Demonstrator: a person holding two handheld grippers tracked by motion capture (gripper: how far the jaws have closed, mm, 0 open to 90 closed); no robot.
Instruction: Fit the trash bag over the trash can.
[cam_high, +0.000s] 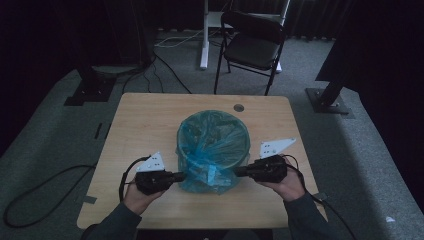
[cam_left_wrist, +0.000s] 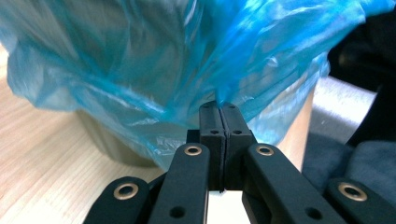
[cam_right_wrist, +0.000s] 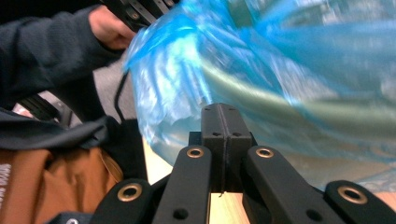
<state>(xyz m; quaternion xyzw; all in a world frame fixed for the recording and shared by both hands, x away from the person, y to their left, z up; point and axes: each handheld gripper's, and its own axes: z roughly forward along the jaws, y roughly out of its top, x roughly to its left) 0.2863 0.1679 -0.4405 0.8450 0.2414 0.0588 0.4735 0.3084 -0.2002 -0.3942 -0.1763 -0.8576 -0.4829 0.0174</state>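
A blue plastic bag (cam_high: 212, 145) lines a round grey bin (cam_left_wrist: 109, 147) in the middle of the wooden table (cam_high: 145, 120); its edge hangs over the rim and down the outside. My left gripper (cam_high: 184, 175) meets the bag's lower left side. In the left gripper view the jaws (cam_left_wrist: 218, 109) stand pressed together, with blue film (cam_left_wrist: 243, 70) pinched at their tips. My right gripper (cam_high: 237, 172) comes in from the opposite side, and in the right gripper view its jaws (cam_right_wrist: 219, 112) are closed against the bag's film (cam_right_wrist: 177, 88). The bin's wall (cam_right_wrist: 280, 100) shows through the plastic.
A black folding chair (cam_high: 252, 45) stands beyond the table's far edge. Cables (cam_high: 165, 70) trail over the grey carpet, and dark stand bases (cam_high: 327, 97) sit at both sides. A round grommet hole (cam_high: 238, 107) lies behind the bin. The person's other hand (cam_right_wrist: 109, 28) shows in the right gripper view.
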